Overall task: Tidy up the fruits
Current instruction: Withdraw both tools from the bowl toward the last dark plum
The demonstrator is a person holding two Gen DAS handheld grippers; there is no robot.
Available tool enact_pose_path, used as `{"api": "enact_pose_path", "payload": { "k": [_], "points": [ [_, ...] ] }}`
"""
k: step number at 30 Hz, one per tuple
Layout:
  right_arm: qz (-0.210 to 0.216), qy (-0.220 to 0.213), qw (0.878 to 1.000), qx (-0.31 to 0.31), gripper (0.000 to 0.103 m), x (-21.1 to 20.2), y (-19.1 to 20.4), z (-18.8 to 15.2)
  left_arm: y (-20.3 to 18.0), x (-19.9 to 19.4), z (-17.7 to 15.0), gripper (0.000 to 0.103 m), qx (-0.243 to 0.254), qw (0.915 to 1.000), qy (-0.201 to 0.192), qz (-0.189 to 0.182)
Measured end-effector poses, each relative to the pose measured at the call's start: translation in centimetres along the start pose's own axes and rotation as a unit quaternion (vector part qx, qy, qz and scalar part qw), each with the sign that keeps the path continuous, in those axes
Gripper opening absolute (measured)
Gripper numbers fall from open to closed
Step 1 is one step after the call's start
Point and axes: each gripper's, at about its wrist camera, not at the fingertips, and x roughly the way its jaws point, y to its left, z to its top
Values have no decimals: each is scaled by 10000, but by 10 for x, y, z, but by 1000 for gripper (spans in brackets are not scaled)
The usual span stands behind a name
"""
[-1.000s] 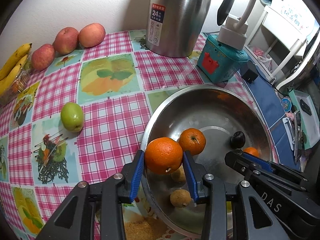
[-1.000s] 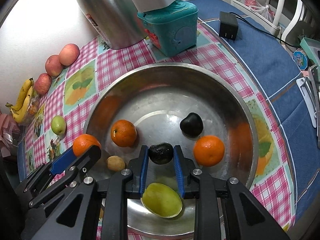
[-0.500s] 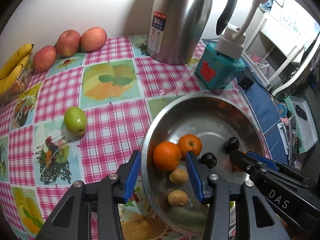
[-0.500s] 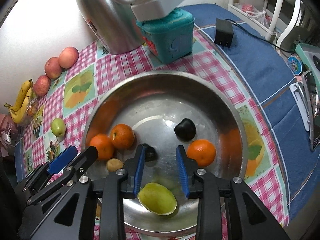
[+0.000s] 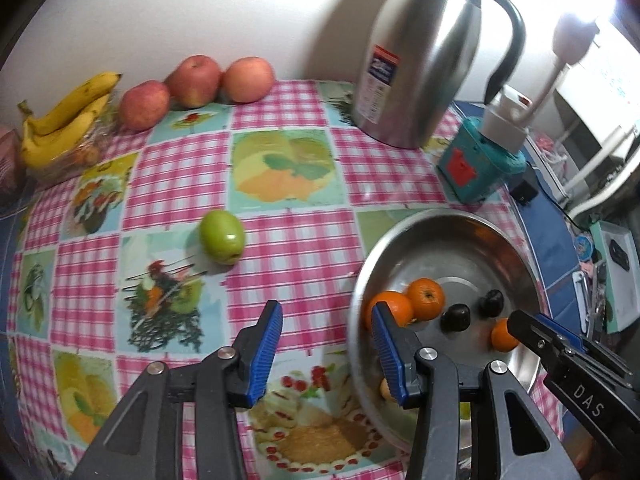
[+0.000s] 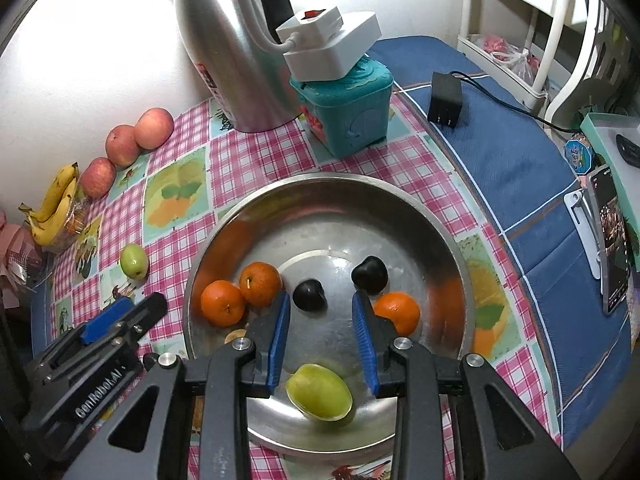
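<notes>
A steel bowl (image 6: pixel 400 200) (image 5: pixel 516 248) holds three oranges (image 6: pixel 222 303) (image 6: pixel 260 283) (image 6: pixel 397 313), two dark plums (image 6: pixel 308 295) (image 6: pixel 369 275), a green fruit (image 6: pixel 319 397) and a small brown fruit (image 6: pixel 235 336). A green apple (image 5: pixel 221 237) (image 6: pixel 134 261) lies on the checked cloth left of the bowl. My left gripper (image 5: pixel 326 350) is open and empty above the bowl's left rim. My right gripper (image 6: pixel 322 340) is open and empty over the bowl, above the green fruit.
Three red apples (image 5: pixel 196 80) and bananas (image 5: pixel 64 120) lie at the back left by the wall. A steel thermos jug (image 5: pixel 424 56) and a teal box (image 6: pixel 348 104) with a white power strip stand behind the bowl. A black adapter (image 6: pixel 445 100) and a phone (image 6: pixel 610 236) lie on the blue cloth at right.
My left gripper let go of an orange into the bowl, opened and pulled back left. My right gripper let go of a dark plum, opened and rose.
</notes>
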Motion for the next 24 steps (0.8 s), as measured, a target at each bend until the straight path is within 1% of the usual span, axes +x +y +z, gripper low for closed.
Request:
{"api": "enact_pose_path", "payload": {
  "k": [10, 14, 24],
  "points": [
    [-1, 66, 9998, -203, 33, -1, 10, -5, 22, -19, -9, 50, -256, 9993, -93, 239],
    [13, 112, 9996, -241, 33, 0, 13, -9, 24, -22, -14, 50, -227, 9991, -96, 345],
    [4, 206, 9989, -410, 33, 1, 23, -20, 34, -28, -26, 50, -313, 9986, -86, 429]
  ]
}}
